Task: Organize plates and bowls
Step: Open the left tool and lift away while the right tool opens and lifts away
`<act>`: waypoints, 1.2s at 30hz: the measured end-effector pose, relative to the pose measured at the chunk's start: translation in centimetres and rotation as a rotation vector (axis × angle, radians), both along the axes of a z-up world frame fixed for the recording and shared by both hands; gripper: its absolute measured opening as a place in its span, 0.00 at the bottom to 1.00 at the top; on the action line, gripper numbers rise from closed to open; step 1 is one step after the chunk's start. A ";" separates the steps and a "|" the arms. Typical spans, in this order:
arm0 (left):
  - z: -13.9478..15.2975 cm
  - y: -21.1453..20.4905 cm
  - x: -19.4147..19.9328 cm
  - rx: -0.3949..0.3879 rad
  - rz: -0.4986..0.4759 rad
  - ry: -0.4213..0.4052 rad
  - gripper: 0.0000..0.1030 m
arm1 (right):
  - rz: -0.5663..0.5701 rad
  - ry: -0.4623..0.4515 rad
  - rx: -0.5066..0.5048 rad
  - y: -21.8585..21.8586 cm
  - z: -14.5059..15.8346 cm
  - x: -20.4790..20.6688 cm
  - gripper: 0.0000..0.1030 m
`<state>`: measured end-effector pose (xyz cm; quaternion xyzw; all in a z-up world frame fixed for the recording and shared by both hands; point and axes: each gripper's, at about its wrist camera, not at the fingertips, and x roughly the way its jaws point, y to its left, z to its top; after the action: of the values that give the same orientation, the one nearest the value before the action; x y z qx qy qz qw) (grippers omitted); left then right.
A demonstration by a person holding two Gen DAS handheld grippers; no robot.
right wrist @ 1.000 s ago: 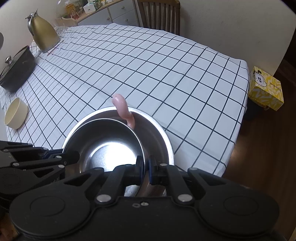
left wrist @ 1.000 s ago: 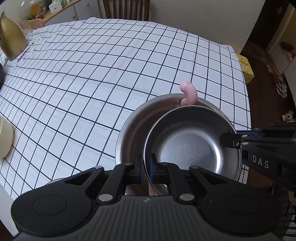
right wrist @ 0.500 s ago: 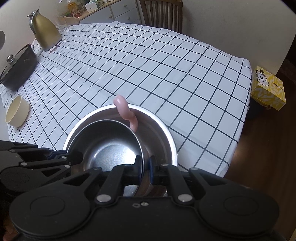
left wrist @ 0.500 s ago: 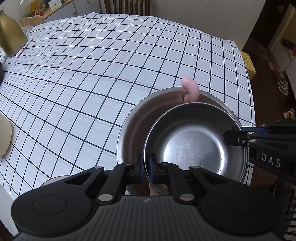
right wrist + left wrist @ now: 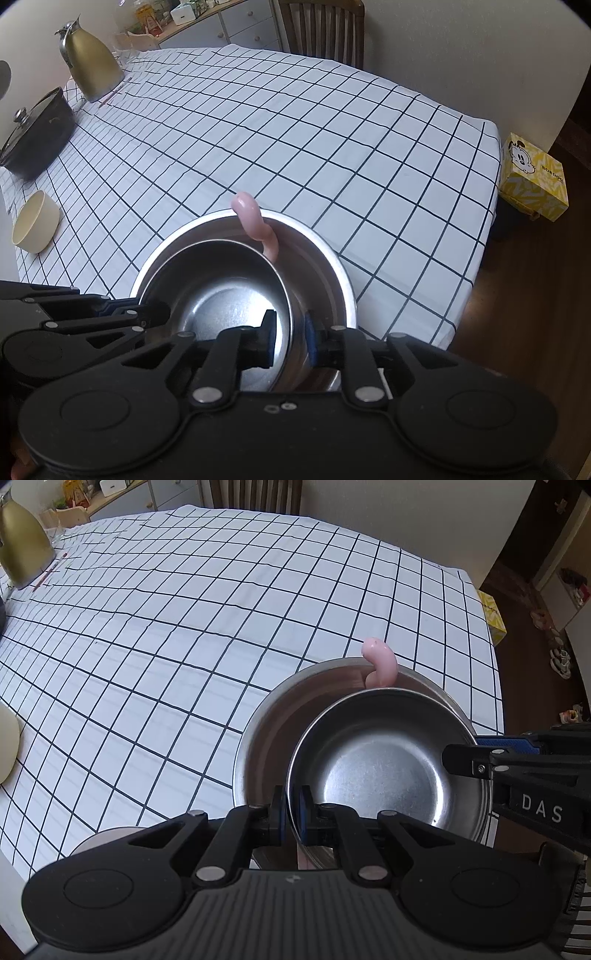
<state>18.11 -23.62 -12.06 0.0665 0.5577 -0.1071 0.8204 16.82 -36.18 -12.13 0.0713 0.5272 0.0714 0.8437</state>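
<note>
Checked cloth covers your table, with a cream bowl still loose far left and a pot behind it. Your left gripper pinches the small bowl's rim, nested in the big bowl; your right gripper has just been opening, pads clear of the rim between them

The right gripper has just opened (small bowl's rim between).

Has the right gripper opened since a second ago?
Yes. The right gripper has just been opening; its pads now stand clear either side of the small bowl's rim, which they pinched before.
</note>
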 end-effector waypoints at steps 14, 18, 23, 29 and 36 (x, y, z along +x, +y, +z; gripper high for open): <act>2.0 0.7 -1.3 -0.029 -0.001 -0.052 0.07 | 0.001 -0.041 0.006 -0.2 1.9 -1.2 0.29; 3.2 1.2 -1.9 -0.045 0.008 -0.086 0.07 | 0.010 -0.063 0.005 -0.1 2.8 -1.7 0.32; 4.9 1.9 -2.8 -0.063 0.020 -0.129 0.07 | 0.029 -0.092 0.007 0.2 4.1 -2.4 0.35; 6.9 3.1 -3.9 -0.091 0.045 -0.174 0.07 | 0.063 -0.144 0.013 1.0 6.2 -3.5 0.39; 9.2 4.8 -5.7 -0.118 0.078 -0.227 0.07 | 0.099 -0.201 0.023 2.2 8.4 -4.6 0.50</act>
<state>12.43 -18.84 -2.91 0.0081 0.4561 -0.0995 0.8843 12.25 -34.01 -3.70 0.0472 0.4418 0.1259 0.8870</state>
